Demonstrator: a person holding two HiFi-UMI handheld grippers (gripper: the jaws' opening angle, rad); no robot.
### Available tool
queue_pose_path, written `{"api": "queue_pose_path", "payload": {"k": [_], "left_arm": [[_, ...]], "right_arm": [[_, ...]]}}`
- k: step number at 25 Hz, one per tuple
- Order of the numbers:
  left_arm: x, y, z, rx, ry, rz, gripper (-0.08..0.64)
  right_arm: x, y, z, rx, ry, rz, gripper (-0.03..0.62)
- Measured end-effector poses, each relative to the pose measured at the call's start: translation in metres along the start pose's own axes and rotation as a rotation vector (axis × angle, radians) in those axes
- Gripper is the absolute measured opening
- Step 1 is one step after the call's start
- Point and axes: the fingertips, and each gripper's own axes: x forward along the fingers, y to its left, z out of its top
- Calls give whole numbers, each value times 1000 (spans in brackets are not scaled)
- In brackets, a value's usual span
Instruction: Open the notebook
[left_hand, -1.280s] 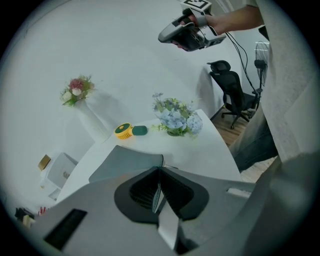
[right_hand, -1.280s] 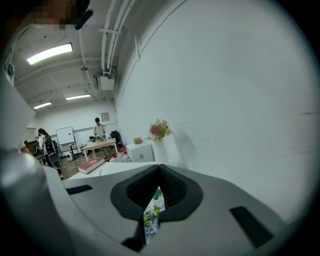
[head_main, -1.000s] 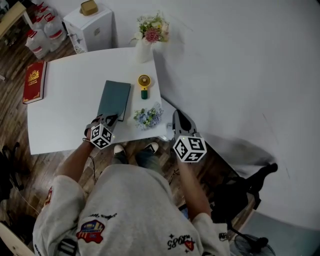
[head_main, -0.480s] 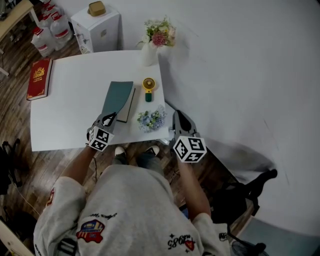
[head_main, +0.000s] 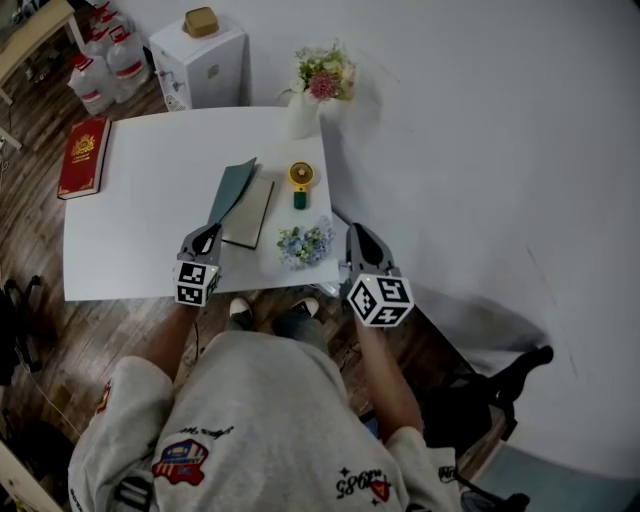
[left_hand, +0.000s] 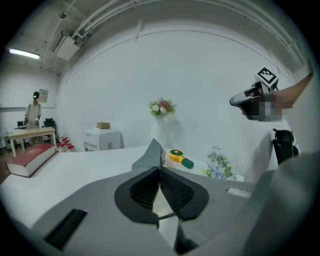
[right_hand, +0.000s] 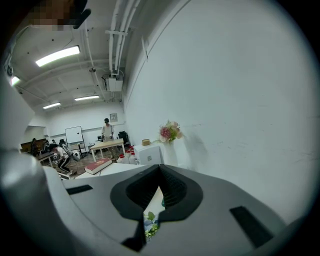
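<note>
Objects, largest first.

- White rectangular table (head_main: 140, 225): one. On it are five items.
- White box-shaped cabinet (head_main: 200, 58): one, on the floor past the table's far edge, with one tan object (head_main: 202, 20) on top. At least three red-capped water jugs (head_main: 128, 58) stand to its left.
- Red hardcover book (head_main: 84, 156): one, shut, flat at the table's far left edge.
- Dark green notebook (head_main: 252, 212): one, right of the table's centre. Its front cover (head_main: 230, 188) stands lifted and tilted up off the pale pages.
- White vase of pink and white flowers (head_main: 312, 95): one, at the far right corner.
- Small bunch of blue flowers (head_main: 303, 243): one, at the near right corner, just beside the notebook.
- Yellow round hand fan with green handle (head_main: 299, 180): one, right of the notebook.

Grippers: two.
- Left gripper (head_main: 206, 236): jaws pinched together on the near edge of the front cover.
- Right gripper (head_main: 353, 230): off the table's near right corner, jaws closed tip to tip with nothing between them.
</note>
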Motion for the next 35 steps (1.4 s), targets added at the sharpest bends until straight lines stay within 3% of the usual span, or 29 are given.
{"api": "queue_pose_path", "payload": {"k": [10, 16, 35], "left_arm": [[-20, 40, 4, -240, -86, 130, 9], [-27, 55, 3, -243, -88, 167, 9], [-37, 120, -26, -475, -68, 294, 9]], "right_arm": [[2, 10, 0, -10, 4, 25, -8], [1, 12, -5, -2, 10, 27, -8], [1, 11, -10, 17, 14, 13, -8]]}}
